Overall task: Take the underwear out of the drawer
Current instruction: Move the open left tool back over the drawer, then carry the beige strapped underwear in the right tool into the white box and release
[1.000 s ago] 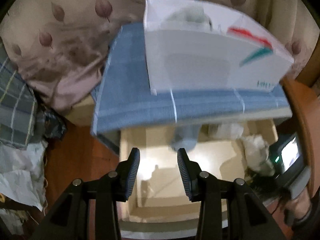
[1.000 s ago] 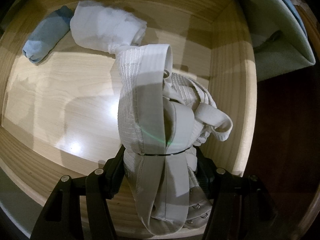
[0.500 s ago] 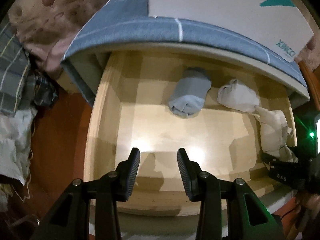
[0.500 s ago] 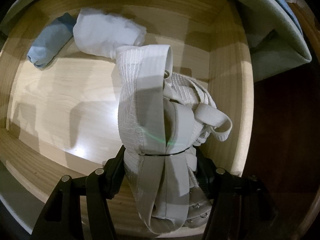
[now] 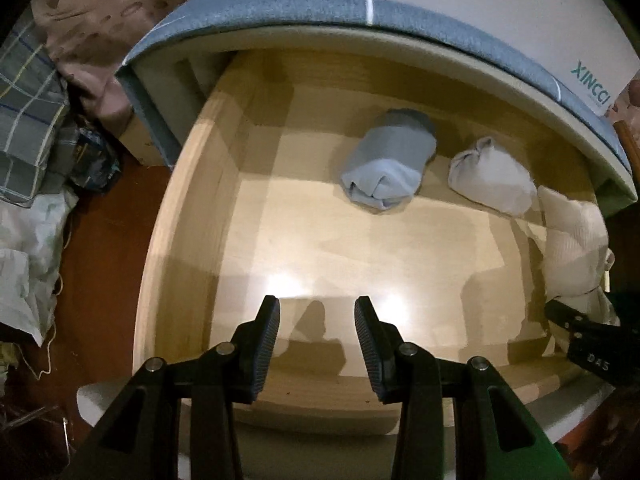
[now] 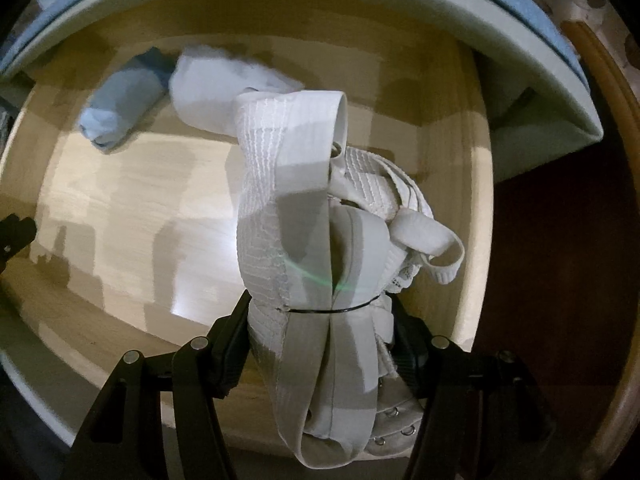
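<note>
Far left in the left wrist view, plaid cloth (image 5: 28, 120) and a pale bag (image 5: 28, 248) lie on the dark floor (image 5: 108, 248) beside the drawer (image 5: 180, 240). The left gripper (image 5: 316, 322) hangs over the drawer's front edge, pointing down and inward at the bare wooden bottom; its fingers (image 5: 266, 340) stand spread with nothing between them. Toward the back of the drawer lies a blue roll (image 5: 390, 168), and just right of it, almost touching, a white roll (image 5: 492, 182). Above the drawer's back edge runs a blue mattress (image 5: 280, 4) with a white box (image 5: 480, 12) on it. At the right side of the drawer the bra (image 5: 576, 248) stands up from the right gripper (image 5: 588, 344), only partly seen at the frame's edge.

In the right wrist view, the blue roll (image 6: 120, 108) and white roll (image 6: 224, 88) sit at the back left of the drawer (image 6: 476, 200). The right gripper (image 6: 324, 344) points down into the drawer near its right wall, jaws pinched on the folded bra (image 6: 304, 220), which fills the gap between the pads (image 6: 408, 344). The bundle rises ahead of the fingers, a strap loop (image 6: 436, 244) sticking out to its right, hooks (image 6: 394, 428) showing at its lower end. Whether the bra's far end touches the drawer bottom cannot be told.
</note>
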`<state>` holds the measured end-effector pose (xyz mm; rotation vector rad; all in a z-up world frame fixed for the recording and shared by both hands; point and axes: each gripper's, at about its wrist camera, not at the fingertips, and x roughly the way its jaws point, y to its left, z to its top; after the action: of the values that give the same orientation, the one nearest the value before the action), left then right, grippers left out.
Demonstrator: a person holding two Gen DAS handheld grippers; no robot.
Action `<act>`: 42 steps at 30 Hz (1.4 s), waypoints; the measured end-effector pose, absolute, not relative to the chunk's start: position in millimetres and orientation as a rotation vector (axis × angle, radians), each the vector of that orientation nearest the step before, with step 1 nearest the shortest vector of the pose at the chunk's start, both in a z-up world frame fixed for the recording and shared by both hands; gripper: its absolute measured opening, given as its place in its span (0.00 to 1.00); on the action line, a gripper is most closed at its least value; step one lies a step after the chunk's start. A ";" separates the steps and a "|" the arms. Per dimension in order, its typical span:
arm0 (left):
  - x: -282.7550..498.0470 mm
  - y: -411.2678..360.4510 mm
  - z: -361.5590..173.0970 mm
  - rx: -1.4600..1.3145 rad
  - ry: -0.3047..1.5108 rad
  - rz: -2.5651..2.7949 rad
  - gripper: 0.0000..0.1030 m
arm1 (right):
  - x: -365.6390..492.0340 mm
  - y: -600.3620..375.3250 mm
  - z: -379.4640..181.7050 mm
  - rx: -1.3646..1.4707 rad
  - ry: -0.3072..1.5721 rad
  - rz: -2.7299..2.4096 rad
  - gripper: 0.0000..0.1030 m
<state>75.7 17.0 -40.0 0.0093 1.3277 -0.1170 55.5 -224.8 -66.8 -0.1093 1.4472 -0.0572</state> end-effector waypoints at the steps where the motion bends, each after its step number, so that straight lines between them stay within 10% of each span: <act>1: 75.3 16.4 -41.4 0.009 1.335 -0.116 0.38 | 54.2 -223.6 -64.4 -0.108 1.434 -0.048 0.56; 42: 73.9 40.2 -38.4 -0.119 1.304 -0.076 0.38 | 152.8 -194.2 209.0 -0.099 0.987 0.099 0.55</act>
<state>73.9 40.2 -38.4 -0.1191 1.3044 -0.0757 152.8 -194.2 209.0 -0.0987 0.9869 0.0994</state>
